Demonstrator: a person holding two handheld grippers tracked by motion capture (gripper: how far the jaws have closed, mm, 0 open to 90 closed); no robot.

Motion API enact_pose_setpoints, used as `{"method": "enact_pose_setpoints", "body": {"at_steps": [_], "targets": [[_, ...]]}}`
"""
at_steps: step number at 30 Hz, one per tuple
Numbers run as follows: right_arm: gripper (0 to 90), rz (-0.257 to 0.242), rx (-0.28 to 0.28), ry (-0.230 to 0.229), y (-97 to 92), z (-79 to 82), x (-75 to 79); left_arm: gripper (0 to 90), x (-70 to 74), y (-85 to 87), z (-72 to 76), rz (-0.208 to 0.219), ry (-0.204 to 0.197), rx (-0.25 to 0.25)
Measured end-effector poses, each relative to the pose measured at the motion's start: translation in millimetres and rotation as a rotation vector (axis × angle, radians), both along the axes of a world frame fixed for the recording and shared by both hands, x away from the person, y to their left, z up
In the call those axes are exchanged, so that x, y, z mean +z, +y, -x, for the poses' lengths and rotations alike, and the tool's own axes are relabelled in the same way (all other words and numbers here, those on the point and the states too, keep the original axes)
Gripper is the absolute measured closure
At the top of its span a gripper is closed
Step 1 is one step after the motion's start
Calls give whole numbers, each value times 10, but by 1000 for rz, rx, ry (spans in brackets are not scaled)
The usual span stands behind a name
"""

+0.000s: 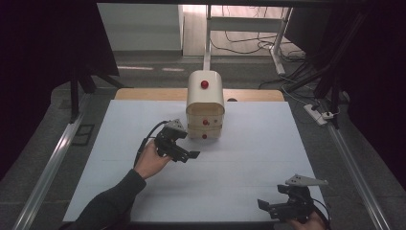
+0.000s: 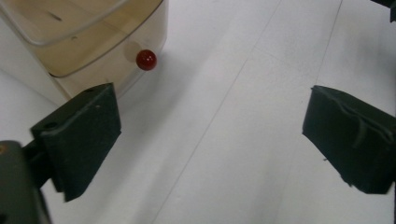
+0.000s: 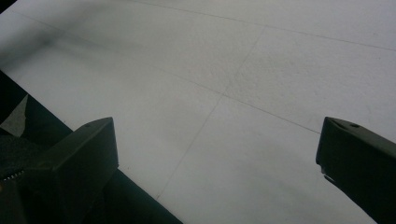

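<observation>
Right gripper [image 1: 270, 207] is sitting at the table's [image 1: 249, 158] near right corner, matte black body with a grey three-cornered plate on top; its jaws are standing wide apart over bare white surface, nothing between them. In the right gripper view the flat black pads [image 3: 79, 158] are framing a smooth white sheet crossed by faint creases.

Left gripper [image 1: 184, 154] is hovering further in, left of centre, held by a hand [image 1: 151, 160] in a dark sleeve. Its jaws are gaping, empty, blocky pads [image 2: 81, 135] well apart.

Just beyond it, toward the far edge, a small cream drawer cabinet [image 1: 205, 103] is standing, arched top, round red knobs. In the left gripper view the bottom drawer [image 2: 100, 51] is showing translucent beige plastic, its glossy red knob [image 2: 146, 59] near the left pad, not touching.
</observation>
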State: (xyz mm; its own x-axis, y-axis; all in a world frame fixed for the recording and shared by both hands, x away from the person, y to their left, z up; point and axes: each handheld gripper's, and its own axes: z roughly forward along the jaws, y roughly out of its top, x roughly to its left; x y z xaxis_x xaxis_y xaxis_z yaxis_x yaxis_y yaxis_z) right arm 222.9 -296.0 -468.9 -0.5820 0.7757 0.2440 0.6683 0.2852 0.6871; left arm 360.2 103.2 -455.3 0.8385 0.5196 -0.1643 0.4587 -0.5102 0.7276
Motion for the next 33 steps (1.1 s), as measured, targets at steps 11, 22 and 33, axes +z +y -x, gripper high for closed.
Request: {"method": "enact_pose_setpoints", "body": {"at_steps": [11,22,33], "targets": [[0,-10,10,6,-6,-5,-2,0,-30,21,95,20,-10,-8],[0,-15,13,8,-9,-8,-2,0,-56,105,136,37,1,-7],[0,-7,0,3,-6,-3,1,0,-10,137,235,36,-20,-28]]}}
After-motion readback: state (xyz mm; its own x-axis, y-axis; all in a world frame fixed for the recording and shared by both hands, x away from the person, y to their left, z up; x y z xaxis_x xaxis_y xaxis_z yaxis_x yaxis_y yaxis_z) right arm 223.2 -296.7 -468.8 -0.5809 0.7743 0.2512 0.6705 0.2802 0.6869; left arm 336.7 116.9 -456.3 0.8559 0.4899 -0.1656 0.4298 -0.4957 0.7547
